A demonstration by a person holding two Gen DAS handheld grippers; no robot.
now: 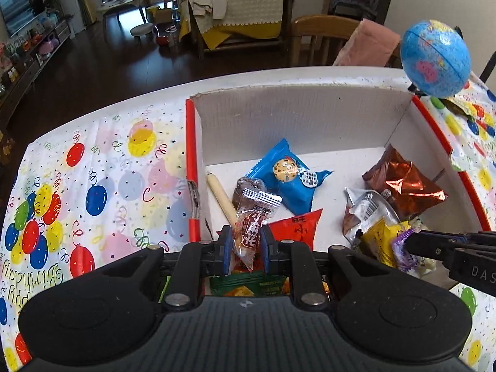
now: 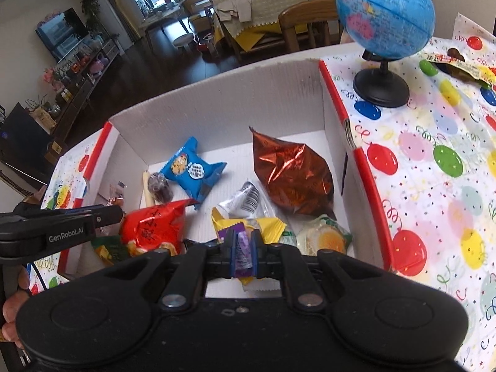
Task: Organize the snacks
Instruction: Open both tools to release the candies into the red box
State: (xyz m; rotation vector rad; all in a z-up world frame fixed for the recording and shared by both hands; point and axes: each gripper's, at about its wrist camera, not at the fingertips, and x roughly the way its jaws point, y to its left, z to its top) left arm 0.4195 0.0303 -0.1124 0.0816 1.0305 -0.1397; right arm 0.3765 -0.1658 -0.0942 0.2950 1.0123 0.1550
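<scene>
A white cardboard box [image 1: 279, 117] with a red rim stands on the table and holds several snacks. My left gripper [image 1: 246, 235] is shut on a clear packet with a red label [image 1: 252, 214], low over the box's near left part. My right gripper [image 2: 243, 241] is shut on a small purple packet [image 2: 241, 257], low over the yellow packet [image 2: 269, 226] at the near right. Inside lie a blue cookie packet [image 1: 288, 176], a copper foil bag [image 2: 288, 173], a red packet [image 2: 152, 229] and a silver packet [image 2: 248, 198].
A blue globe [image 2: 384, 12] on a black stand sits right of the box on the balloon-print tablecloth [image 2: 434, 186]. A brown candy bag [image 2: 465, 68] lies at the far right. A wooden chair [image 1: 322, 37] stands behind the table. A person's hand [image 2: 12, 310] holds the left gripper.
</scene>
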